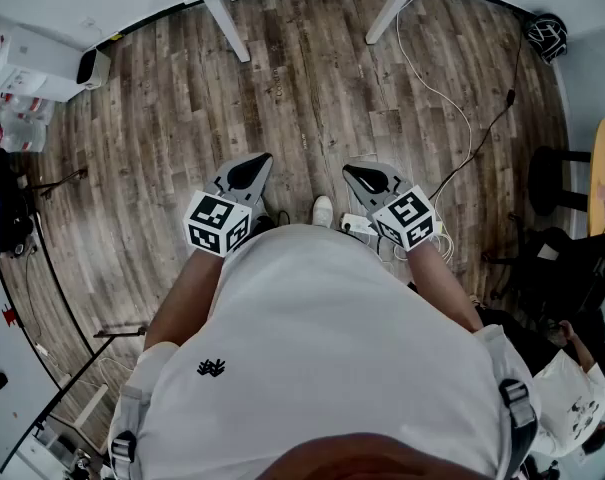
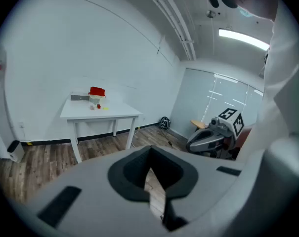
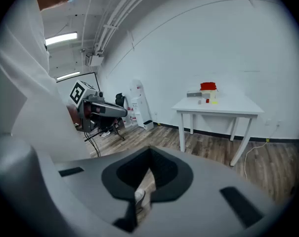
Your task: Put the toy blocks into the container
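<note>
**Surface materials and finishes of the room and the hand-held tools.**

The floor [image 1: 312, 88] is wood-grain plank, grey-brown, with a low satin sheen. The left gripper [image 1: 257, 163] and right gripper [image 1: 354, 173] have smooth matt grey plastic shells with matt black linings. Their marker cubes [image 1: 219, 224] are faced with flat black-and-white print. The shirt [image 1: 322, 348] is soft white cloth, matt. The counter [image 2: 100, 113] looks smooth, white and matt. The container [image 2: 97, 91] is red and plastic-looking. The toy blocks [image 2: 92, 106] are too small to read their material. The wall [image 2: 65, 43] is plain white matt paint. The cable [image 1: 452, 103] is white and smooth-sheathed.
</note>
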The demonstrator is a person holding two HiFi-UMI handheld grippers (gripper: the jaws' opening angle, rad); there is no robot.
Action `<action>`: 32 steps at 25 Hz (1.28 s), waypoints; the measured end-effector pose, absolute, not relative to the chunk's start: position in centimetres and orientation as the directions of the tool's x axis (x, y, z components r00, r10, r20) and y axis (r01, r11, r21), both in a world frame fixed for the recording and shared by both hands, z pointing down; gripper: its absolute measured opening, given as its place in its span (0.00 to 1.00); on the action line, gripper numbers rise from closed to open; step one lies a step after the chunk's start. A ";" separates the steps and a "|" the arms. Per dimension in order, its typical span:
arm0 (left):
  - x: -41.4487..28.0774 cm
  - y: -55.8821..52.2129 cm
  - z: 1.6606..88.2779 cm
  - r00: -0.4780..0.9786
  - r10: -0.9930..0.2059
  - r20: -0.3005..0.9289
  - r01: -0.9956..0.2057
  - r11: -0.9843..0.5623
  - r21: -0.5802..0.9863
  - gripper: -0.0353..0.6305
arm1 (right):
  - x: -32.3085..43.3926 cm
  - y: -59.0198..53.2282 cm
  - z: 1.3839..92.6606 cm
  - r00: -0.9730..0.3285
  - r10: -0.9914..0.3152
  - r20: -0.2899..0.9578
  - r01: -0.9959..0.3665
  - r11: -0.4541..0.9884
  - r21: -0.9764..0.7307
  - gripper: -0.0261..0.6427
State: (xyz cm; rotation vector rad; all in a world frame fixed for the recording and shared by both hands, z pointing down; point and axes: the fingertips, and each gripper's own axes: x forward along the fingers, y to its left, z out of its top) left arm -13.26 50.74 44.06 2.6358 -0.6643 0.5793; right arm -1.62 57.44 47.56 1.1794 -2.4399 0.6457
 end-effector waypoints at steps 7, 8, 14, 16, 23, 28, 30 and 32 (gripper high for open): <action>-9.3 50.6 44.2 0.778 -0.404 0.482 -0.554 -0.803 0.220 0.06 | 3.5 57.3 47.6 -0.599 -0.643 0.477 -0.793 0.559 -0.242 0.05; -8.9 50.6 44.1 0.776 -0.408 0.481 -0.557 -0.801 0.219 0.06 | 4.0 57.3 47.7 -0.602 -0.642 0.474 -0.791 0.559 -0.248 0.05; -7.8 49.0 43.9 0.778 -0.413 0.475 -0.567 -0.786 0.246 0.06 | 5.7 55.5 48.9 -0.605 -0.635 0.480 -0.792 0.545 -0.275 0.05; -8.0 47.6 44.3 0.781 -0.403 0.476 -0.563 -0.784 0.261 0.06 | 5.7 54.0 49.2 -0.601 -0.636 0.484 -0.795 0.539 -0.279 0.05; -7.8 39.0 45.2 0.817 -0.359 0.451 -0.509 -0.816 0.273 0.06 | 5.4 46.2 49.1 -0.544 -0.665 0.512 -0.836 0.486 -0.256 0.05; -6.6 31.9 44.6 0.850 -0.310 0.427 -0.448 -0.851 0.273 0.06 | 6.1 39.3 48.0 -0.495 -0.679 0.542 -0.861 0.466 -0.203 0.06; -6.7 29.4 44.4 0.859 -0.294 0.420 -0.427 -0.863 0.269 0.06 | 6.1 36.6 47.5 -0.479 -0.691 0.541 -0.870 0.454 -0.191 0.07; -7.2 26.9 44.5 0.860 -0.287 0.422 -0.418 -0.870 0.262 0.06 | 5.7 34.1 47.3 -0.470 -0.693 0.546 -0.873 0.456 -0.173 0.10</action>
